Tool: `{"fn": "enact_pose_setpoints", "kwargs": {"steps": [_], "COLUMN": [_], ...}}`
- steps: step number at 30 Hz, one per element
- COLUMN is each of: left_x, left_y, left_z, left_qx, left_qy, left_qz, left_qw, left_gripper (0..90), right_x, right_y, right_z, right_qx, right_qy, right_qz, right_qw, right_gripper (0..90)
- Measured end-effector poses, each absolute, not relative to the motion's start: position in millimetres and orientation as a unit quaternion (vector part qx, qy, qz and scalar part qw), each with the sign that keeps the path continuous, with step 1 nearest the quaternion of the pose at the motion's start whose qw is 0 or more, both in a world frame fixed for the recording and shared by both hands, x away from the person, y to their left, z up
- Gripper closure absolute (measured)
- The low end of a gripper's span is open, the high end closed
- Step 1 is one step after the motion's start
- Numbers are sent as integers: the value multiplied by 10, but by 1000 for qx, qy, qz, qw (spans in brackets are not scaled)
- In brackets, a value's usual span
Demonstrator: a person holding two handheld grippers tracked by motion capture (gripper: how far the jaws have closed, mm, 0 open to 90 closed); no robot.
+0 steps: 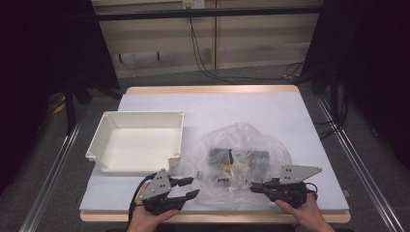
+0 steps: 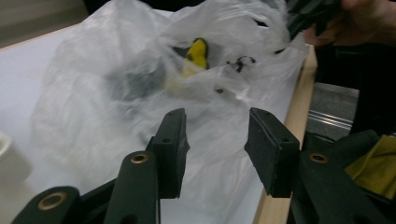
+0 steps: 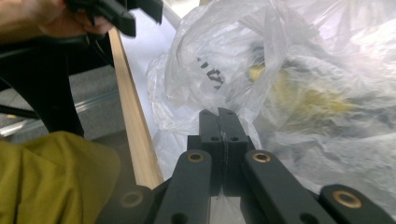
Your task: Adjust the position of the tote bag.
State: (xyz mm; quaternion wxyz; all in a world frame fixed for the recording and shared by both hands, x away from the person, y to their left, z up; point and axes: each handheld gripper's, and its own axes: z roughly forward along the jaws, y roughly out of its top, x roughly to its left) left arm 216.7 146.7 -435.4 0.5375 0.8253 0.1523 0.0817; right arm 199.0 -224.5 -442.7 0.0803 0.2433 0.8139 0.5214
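Observation:
A crumpled clear plastic bag (image 1: 241, 140) lies on the table in front of the centre. Through the film I see dark objects (image 1: 217, 153) and something yellow (image 2: 198, 51). My right gripper (image 1: 252, 187) points left at the bag's near edge. In the right gripper view its jaws (image 3: 218, 114) are pressed together, with a fold of the bag (image 3: 303, 70) pinched at their tips. My left gripper (image 1: 195, 186) points right at the bag's left side. Its jaws (image 2: 215, 135) stand apart, with the film (image 2: 116, 79) just ahead of them and the pads not pressing on it.
An empty white tray (image 1: 140, 114) stands left of the bag, close to the left gripper. The pale table top (image 1: 241, 104) has a wooden front edge (image 1: 217, 217) right under both hands. Metal rails run along both sides, and cables lie on the floor behind.

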Motion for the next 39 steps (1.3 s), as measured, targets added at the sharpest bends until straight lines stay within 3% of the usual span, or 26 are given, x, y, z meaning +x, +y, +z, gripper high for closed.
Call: {"fn": "enact_pose_setpoints", "kwargs": {"steps": [4,13,19,26,30,32,39], "left_x": [2164,2248,2294,2280,2334,2352,2332], "left_y": [1263,787,793,809,822,821,790], "left_z": [-4333,-4398,-4667,-4790,-4818,-4823,-4812], "left_qx": [832,859,887,905,908,906,909], "left_qy": [124,73,76,72,84,84,74], "left_qz": [59,9,9,19,13,10,15], "left_qw": [537,507,455,419,410,415,409], "left_gripper": [637,594,610,568,733,767,745], "right_x": [1989,2000,1989,1991,1978,1978,1987], "right_y": [-2311,-2408,-2444,-2509,-2519,-2525,-2532], "right_z": [-4391,-4391,-4429,-4454,-4473,-4478,-4494], "right_qx": [251,268,273,282,283,284,286], "right_qy": [807,798,800,799,801,801,802], "right_qz": [526,531,525,521,518,517,514], "right_qw": [91,99,102,105,106,104,105], "right_gripper": [900,900,900,900,900,900,900]}}
